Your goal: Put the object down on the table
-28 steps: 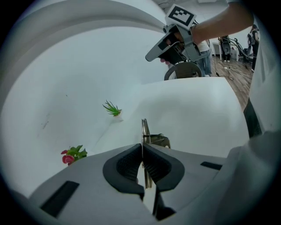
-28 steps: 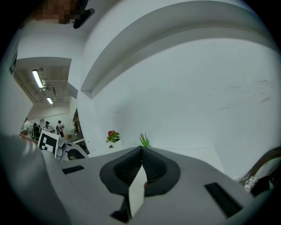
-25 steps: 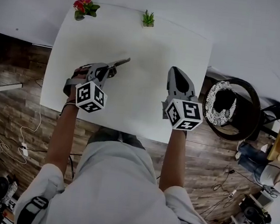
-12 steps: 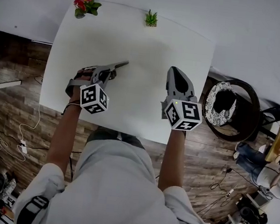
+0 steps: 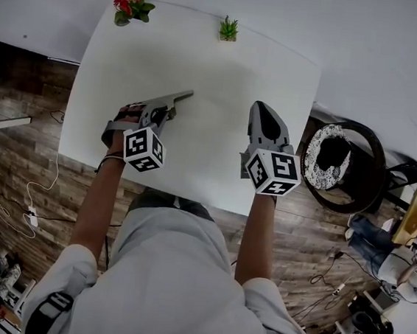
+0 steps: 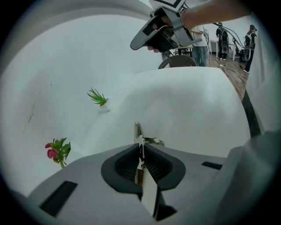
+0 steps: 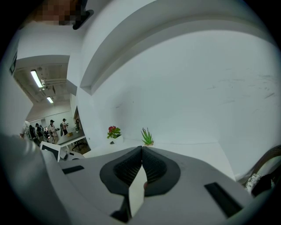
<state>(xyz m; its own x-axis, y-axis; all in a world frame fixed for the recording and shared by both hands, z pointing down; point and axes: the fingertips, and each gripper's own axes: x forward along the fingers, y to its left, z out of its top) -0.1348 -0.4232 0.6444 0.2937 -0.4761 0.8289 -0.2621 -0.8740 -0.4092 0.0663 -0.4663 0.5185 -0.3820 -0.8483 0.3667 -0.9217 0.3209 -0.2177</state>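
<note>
Seen from the head view, the left gripper (image 5: 167, 105) is over the near left part of the white table (image 5: 226, 68). A thin metal object (image 5: 184, 94) pokes out past its tips, its long axis in line with the gripper, aimed away from the person and slanting right toward the table's middle. The right gripper (image 5: 262, 115) hangs over the near right part, well apart from the object, so I'd say the setting-down falls to the left hand alone. A red flowering plant (image 5: 130, 6) and a small green plant (image 5: 227, 29) stand at the far edge, well away from the stretch of tabletop ahead of the object. In the left gripper view the jaws are pressed together on the object: a narrow bright strip stands edge-on in the seam between the pads and juts beyond them, with a small shiny bit bent off to the right near the tips. What sort of thing it is I can't quite say, perhaps a clip or a piece of cutlery. Table surface lies under and ahead of it, though how high it is held above that surface is hard to judge. In the right gripper view the two pads meet with nothing between them, and the gripper looks across the table toward the two plants and the wall. To my eye the move calls for lowering the left gripper, laying the object flat along its length, and then letting the jaws part.
</note>
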